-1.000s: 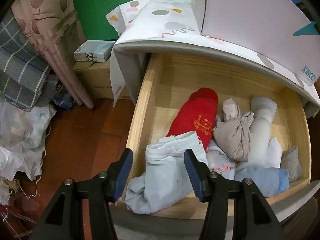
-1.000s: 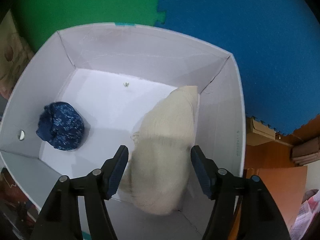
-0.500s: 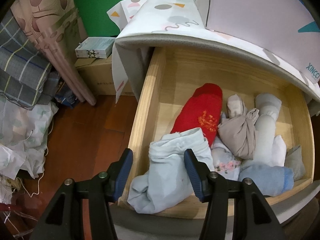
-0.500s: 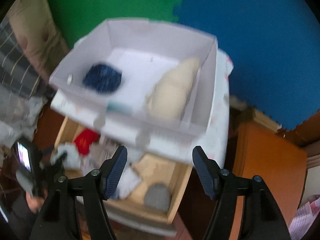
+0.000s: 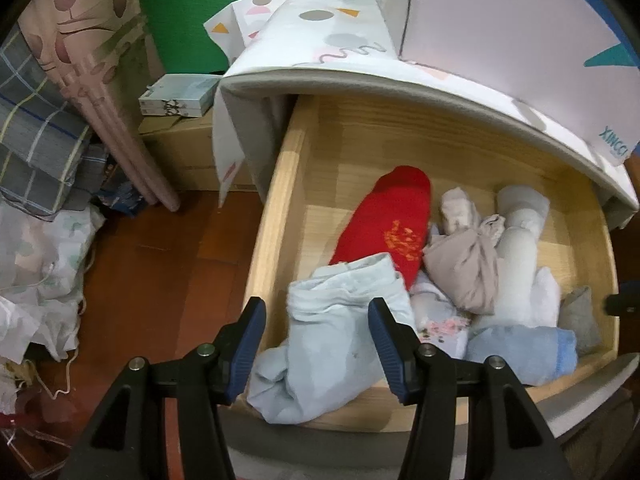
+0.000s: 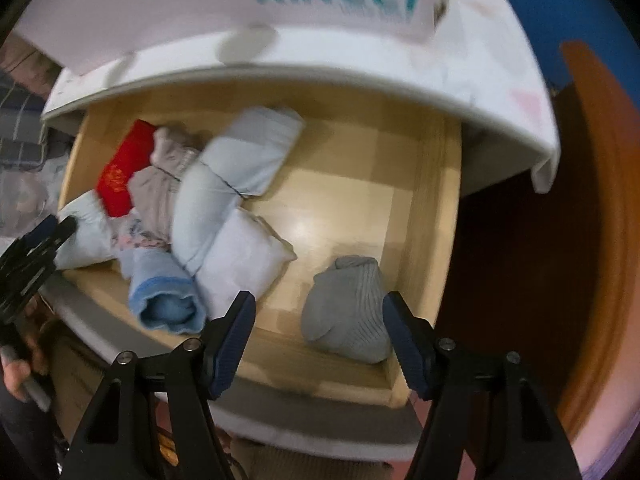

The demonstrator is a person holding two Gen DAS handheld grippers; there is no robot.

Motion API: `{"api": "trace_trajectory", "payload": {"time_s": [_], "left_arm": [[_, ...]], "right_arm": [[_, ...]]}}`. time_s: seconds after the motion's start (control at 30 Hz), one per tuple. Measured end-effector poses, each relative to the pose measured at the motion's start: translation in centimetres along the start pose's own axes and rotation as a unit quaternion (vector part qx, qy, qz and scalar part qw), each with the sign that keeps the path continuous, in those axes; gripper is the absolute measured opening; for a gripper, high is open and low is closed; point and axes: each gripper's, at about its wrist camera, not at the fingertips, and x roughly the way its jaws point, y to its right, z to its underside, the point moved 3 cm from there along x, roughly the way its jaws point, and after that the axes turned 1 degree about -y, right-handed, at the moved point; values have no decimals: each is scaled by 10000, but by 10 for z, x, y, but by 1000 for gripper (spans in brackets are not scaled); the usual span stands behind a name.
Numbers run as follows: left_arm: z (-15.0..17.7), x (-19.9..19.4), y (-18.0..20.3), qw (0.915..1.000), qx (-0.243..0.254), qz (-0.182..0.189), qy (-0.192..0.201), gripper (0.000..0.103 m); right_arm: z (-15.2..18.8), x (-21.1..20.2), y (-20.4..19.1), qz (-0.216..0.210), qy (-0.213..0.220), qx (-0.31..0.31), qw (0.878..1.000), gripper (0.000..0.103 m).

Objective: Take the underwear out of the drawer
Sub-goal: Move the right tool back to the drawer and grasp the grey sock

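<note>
The wooden drawer (image 5: 276,200) stands pulled out, holding several rolled garments. My left gripper (image 5: 316,308) hovers open over a pale blue garment (image 5: 332,340) at the drawer's front left corner, and its pads do not press the cloth. A red roll (image 5: 392,220) and a beige bundle (image 5: 464,264) lie behind it. My right gripper (image 6: 320,300) points down over the front right of the drawer (image 6: 432,200). Its jaws are closing, with a grey ribbed roll (image 6: 348,308) below and between them, untouched. The left gripper (image 6: 36,240) shows at the left edge of the right wrist view.
A white box (image 5: 500,20) sits on the patterned cloth (image 5: 320,32) that covers the cabinet top above the drawer. Piled fabrics (image 5: 40,160) and a cardboard box (image 5: 180,148) crowd the wooden floor (image 5: 160,280) to the left. Brown furniture (image 6: 592,200) stands right of the drawer.
The right gripper left the white box, where a cream bundle stayed, and dropped over the drawer's front right. The left gripper has kept still above the pale blue garment.
</note>
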Motion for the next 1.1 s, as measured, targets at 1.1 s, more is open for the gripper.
{"api": "trace_trajectory", "payload": {"time_s": [1.1], "left_arm": [[-2,5,-4,9995,-143,268,-99,55]], "right_arm": [[4,92,-21,1132,-829,-732,9874,60]]}}
